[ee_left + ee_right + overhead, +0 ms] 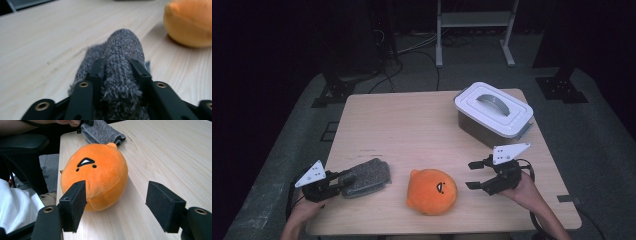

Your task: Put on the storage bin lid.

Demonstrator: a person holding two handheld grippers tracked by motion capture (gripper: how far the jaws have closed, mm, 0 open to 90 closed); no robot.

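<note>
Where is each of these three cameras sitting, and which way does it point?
High view: above the person's side, looking forward and down on the table; both forearms, left gripper, right gripper.
Left gripper view: rides the left gripper, looking along jaws clamped on the grey cloth.
Right gripper view: rides the right gripper, its open jaws facing the orange plush toy; a hand farther off.
All views share cloth and toy.

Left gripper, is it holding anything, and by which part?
Yes. The left gripper has its jaws clamped on the near end of the fuzzy grey knitted cloth, which lies on the wooden table.
</note>
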